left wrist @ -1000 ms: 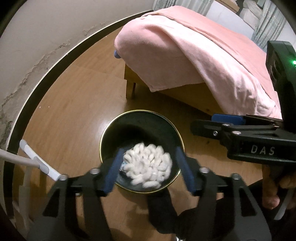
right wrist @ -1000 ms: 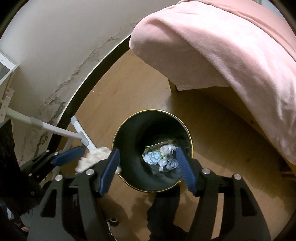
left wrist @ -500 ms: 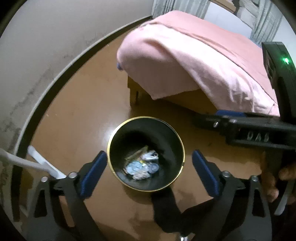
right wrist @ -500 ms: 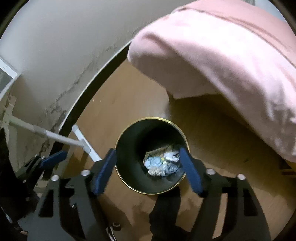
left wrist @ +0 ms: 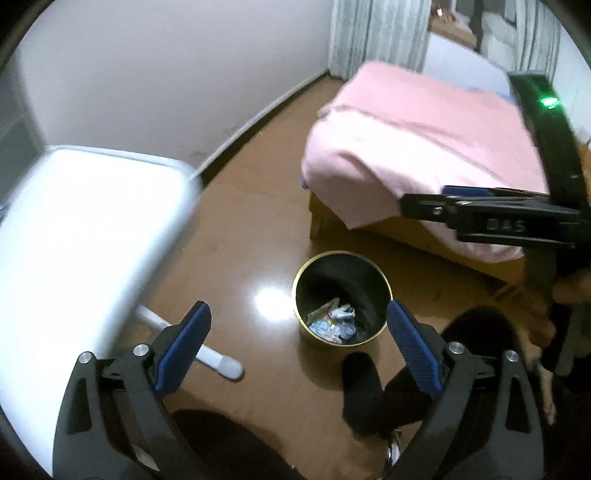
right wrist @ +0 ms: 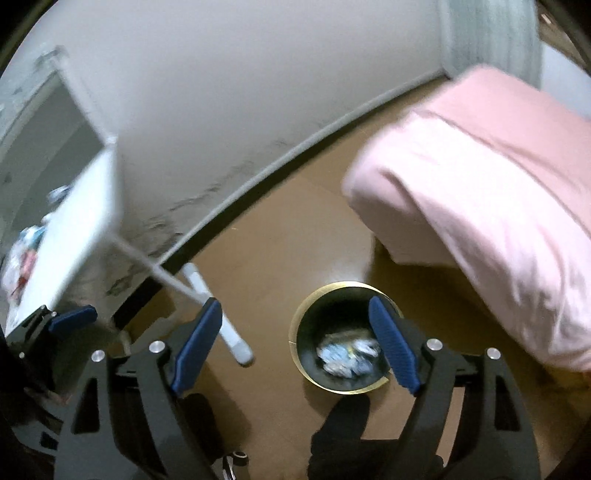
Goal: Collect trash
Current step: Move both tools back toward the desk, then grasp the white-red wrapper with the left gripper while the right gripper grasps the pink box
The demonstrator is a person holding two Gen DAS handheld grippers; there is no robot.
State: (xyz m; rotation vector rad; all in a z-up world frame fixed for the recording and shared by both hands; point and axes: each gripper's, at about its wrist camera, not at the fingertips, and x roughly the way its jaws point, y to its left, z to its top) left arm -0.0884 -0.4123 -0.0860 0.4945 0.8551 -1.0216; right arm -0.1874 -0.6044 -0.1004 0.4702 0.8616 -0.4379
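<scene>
Both tongs — left tongs [left wrist: 297,347] and right tongs [right wrist: 295,343] — gape wide, empty. Below stands the gold-rimmed black bin [left wrist: 373,295] — wrappers [left wrist: 332,323] inside.

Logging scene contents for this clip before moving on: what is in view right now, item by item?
Bin: one, black with gold rim, on the floor near the bed corner.
Trash: a small heap, pale blue and white, inside the bin.
Table: one, white, left of the bin.
Blanket: one, pink, draped over the bed.
Curtains: grey, far wall.
Floor: brown wood.
Left gripper: open, empty.
Right gripper: open, empty.
</scene>
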